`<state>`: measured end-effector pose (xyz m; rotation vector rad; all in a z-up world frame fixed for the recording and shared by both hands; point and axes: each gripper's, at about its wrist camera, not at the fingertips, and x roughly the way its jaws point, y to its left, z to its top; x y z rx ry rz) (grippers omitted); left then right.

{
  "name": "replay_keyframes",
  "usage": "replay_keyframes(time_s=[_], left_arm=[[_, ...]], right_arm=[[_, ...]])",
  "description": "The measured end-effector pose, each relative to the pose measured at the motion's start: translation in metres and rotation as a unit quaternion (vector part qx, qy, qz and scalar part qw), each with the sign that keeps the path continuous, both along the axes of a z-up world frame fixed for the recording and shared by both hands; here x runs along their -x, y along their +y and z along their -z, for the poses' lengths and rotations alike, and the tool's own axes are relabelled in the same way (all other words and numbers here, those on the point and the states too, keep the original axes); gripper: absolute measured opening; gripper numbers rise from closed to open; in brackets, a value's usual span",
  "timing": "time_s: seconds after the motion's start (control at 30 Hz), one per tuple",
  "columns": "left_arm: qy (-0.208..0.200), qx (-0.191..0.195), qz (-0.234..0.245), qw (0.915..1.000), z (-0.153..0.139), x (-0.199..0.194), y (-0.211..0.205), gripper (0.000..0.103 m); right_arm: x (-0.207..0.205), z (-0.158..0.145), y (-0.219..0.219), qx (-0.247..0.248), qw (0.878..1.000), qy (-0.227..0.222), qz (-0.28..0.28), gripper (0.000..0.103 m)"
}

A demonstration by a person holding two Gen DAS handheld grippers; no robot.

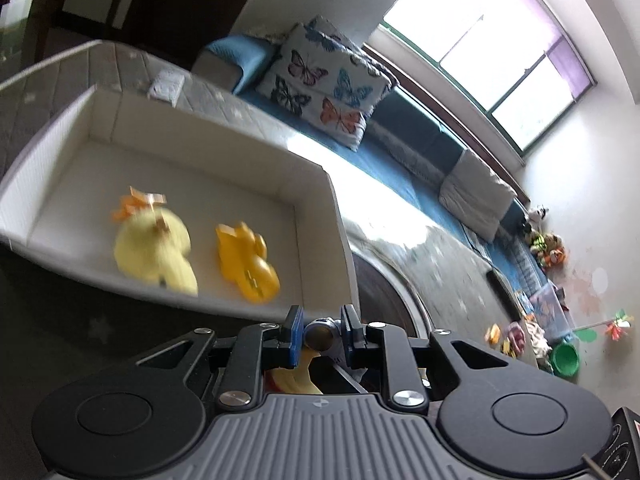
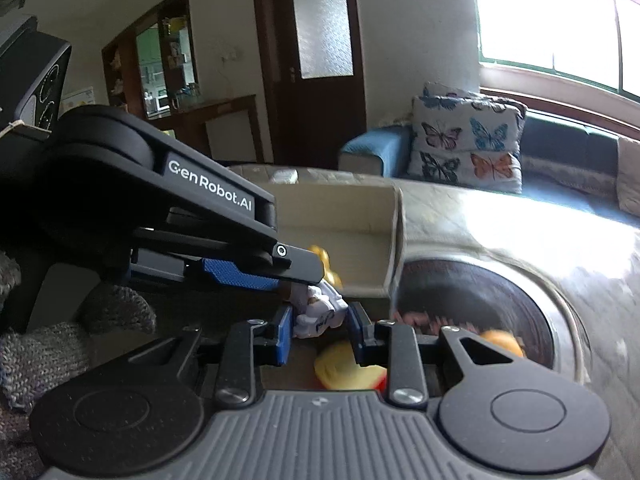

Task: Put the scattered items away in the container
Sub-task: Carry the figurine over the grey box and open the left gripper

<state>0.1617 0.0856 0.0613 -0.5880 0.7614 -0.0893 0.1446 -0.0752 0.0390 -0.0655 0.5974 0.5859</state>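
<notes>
A small white and blue toy figure (image 1: pixel 322 334) sits between the blue pads of my left gripper (image 1: pixel 320 332), which is shut on it just off the near right corner of the white container (image 1: pixel 332 184). Inside the container lie a yellow plush duck (image 1: pixel 152 248) and an orange toy (image 1: pixel 248 260). In the right wrist view the left gripper (image 2: pixel 240 276) reaches in from the left. The same figure (image 2: pixel 316 318) fills the narrow gap of my right gripper (image 2: pixel 320 334), which is shut on it. A yellow toy (image 2: pixel 344 368) lies below the fingers.
A dark round basin (image 2: pixel 480 300) with a pale rim, holding an orange item (image 2: pixel 500 340), sits right of the container wall (image 2: pixel 396 220). Behind are a blue sofa (image 1: pixel 400 168) and a butterfly pillow (image 1: pixel 320 80). Toys and a green bowl (image 1: pixel 564 358) lie far right. A gloved hand (image 2: pixel 40 356) is at left.
</notes>
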Motion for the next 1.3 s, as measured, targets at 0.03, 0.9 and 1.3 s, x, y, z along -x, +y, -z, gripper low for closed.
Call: replay_keyframes(time_s=[0.03, 0.9, 1.3], left_arm=[[-0.002, -0.002, -0.004, 1.0, -0.002, -0.004, 0.003, 0.022], [0.027, 0.002, -0.012, 0.9996, 0.025, -0.055, 0.021, 0.022], [0.042, 0.006, 0.001, 0.9991, 0.034, -0.063, 0.014, 0.02]], right_arm=[[-0.006, -0.001, 0.004, -0.002, 1.0, 0.001, -0.002, 0.028], [-0.064, 0.023, 0.032, 0.014, 0.999, 0.032, -0.003, 0.028], [-0.062, 0.023, 0.021, 0.009, 1.0, 0.028, 0.007, 0.03]])
